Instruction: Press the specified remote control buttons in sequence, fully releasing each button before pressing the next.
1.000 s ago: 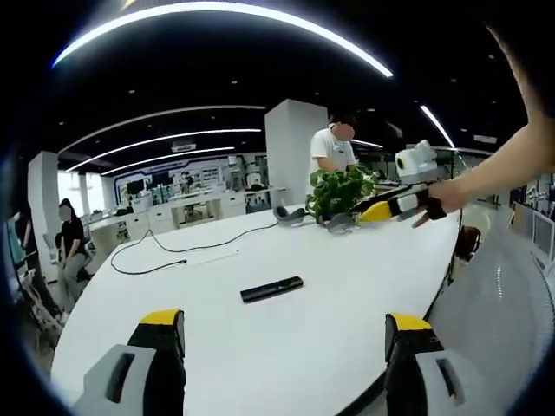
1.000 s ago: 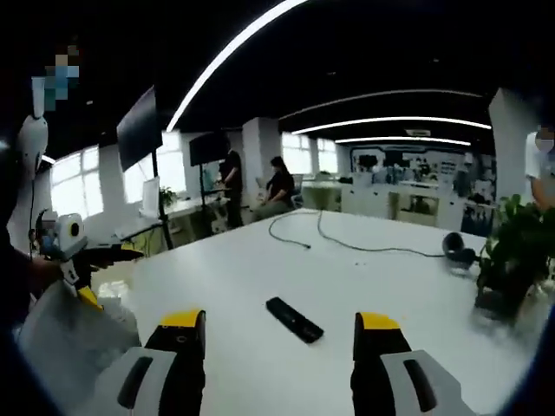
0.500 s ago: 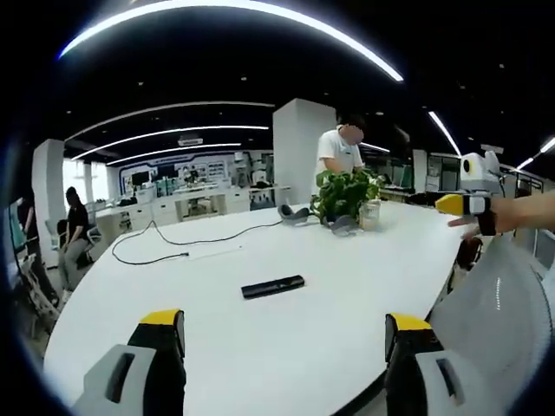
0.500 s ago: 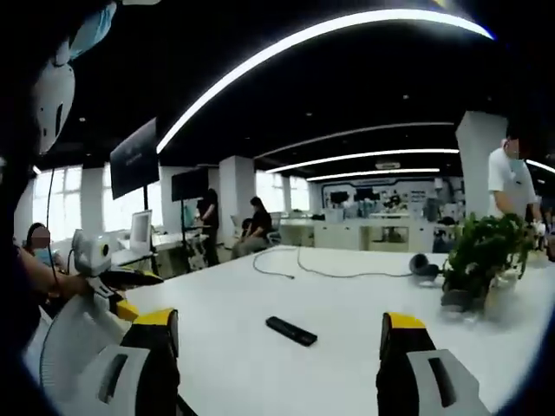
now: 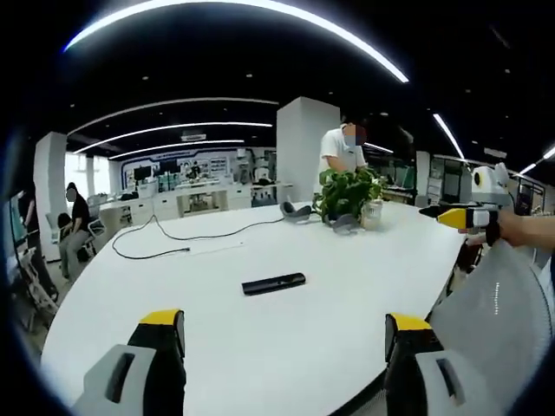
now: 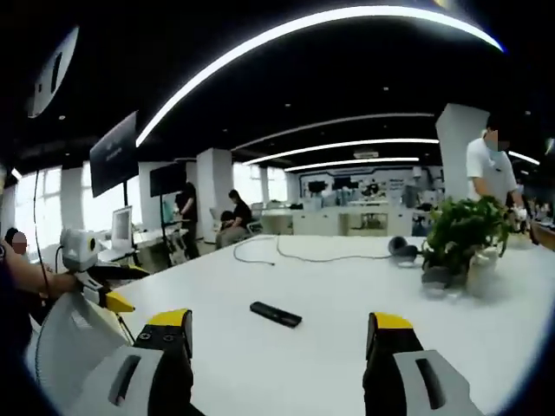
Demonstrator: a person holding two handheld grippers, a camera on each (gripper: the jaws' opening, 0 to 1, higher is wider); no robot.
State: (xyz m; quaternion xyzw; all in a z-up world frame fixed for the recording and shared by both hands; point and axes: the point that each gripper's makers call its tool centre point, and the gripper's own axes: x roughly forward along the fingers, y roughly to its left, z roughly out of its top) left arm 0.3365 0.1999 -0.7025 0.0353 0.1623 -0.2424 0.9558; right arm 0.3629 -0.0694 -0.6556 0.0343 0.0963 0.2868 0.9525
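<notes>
A black remote control [image 5: 273, 283] lies flat near the middle of the white table [image 5: 217, 347]; in the right gripper view the remote [image 6: 275, 314] lies ahead, between the jaws' lines. My left gripper [image 5: 282, 334] stands open over the near table edge, well short of the remote. My right gripper [image 6: 282, 334] is open too, nothing between its jaws. The right gripper [image 5: 460, 217] comes into the left gripper view at the far right, held by a hand. The left gripper [image 6: 100, 282] appears at the left of the right gripper view.
A potted plant [image 5: 347, 192] and a jar stand at the table's far side, with headphones [image 5: 293, 211] and a black cable [image 5: 186, 238] beside them. A person in a white shirt [image 5: 342, 152] stands behind the plant. Others sit at desks far left.
Both views have shifted with the hands. In the left gripper view the right gripper has swung from near the plant out to the far right edge. The remote lies as before.
</notes>
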